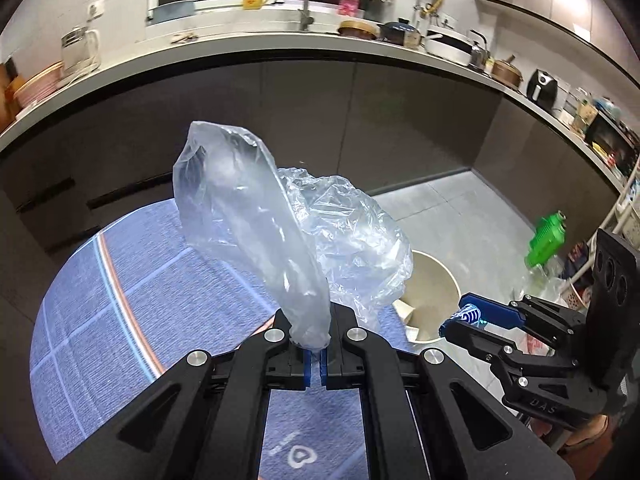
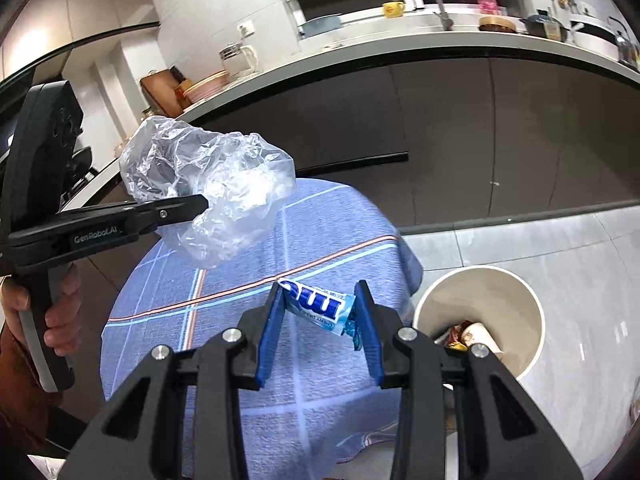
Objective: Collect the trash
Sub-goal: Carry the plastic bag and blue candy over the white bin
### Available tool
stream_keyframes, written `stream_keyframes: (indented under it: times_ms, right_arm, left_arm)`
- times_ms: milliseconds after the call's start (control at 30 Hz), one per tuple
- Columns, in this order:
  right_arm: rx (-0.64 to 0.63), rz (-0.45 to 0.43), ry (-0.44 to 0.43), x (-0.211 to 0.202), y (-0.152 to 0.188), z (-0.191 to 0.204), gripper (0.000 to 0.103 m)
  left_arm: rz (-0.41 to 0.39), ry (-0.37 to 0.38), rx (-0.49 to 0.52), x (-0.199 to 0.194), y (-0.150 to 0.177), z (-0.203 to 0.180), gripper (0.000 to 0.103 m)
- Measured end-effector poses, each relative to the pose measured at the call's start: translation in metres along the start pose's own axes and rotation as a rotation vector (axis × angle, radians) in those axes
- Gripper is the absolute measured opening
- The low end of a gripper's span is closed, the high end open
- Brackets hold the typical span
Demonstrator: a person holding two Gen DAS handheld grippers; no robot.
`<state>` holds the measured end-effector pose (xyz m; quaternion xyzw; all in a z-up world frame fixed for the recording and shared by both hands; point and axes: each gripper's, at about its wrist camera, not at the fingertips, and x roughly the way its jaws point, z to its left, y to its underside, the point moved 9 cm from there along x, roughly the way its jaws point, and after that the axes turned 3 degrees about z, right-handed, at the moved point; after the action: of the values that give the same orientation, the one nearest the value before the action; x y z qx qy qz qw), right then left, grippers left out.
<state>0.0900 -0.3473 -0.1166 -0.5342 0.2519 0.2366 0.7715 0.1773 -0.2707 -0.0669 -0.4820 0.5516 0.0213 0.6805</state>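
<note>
step: carrying two pieces of trash above the cloth-covered bench [image 2: 168, 320] | left hand-held gripper [image 1: 314, 360] pinching plastic bag [image 1: 280, 232], jaws pressed together | right hand-held gripper [image 2: 320, 332] clamping candy wrapper [image 2: 320, 306] | next: bringing both over the bin [image 2: 528, 304] on the floor beside the bench, then releasing

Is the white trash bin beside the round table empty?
No. In the right wrist view the white trash bin already holds a paper cup and some wrappers at its bottom.
</note>
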Motion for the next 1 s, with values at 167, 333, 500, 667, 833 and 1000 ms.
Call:
stream_keyframes:
  times_ms: [167,333,500,667,833,1000]
  right_arm:
    - [0.051,-0.002,0.027,-0.001,0.009,-0.03,0.037]
    - [0.108,0.005,0.04,0.0,0.019,-0.056,0.037]
    - [0.16,0.004,0.046,0.002,0.026,-0.081,0.037]
    - [0.205,0.015,0.059,0.007,0.034,-0.109,0.037]
    - [0.247,0.039,0.088,0.014,0.05,-0.135,0.037]
    - [0.266,0.072,0.115,0.027,0.064,-0.154,0.037]
  left_arm:
    - [0.027,0.017,0.027,0.017,-0.009,-0.022,0.002]
    - [0.06,0.037,0.052,0.036,-0.017,-0.042,0.002]
    - [0.096,0.047,0.085,0.059,-0.019,-0.063,0.002]
    - [0.135,0.056,0.109,0.082,-0.022,-0.086,0.002]
    - [0.182,0.094,0.114,0.107,-0.024,-0.106,0.002]
    - [0.249,0.177,0.082,0.135,-0.023,-0.123,0.002]
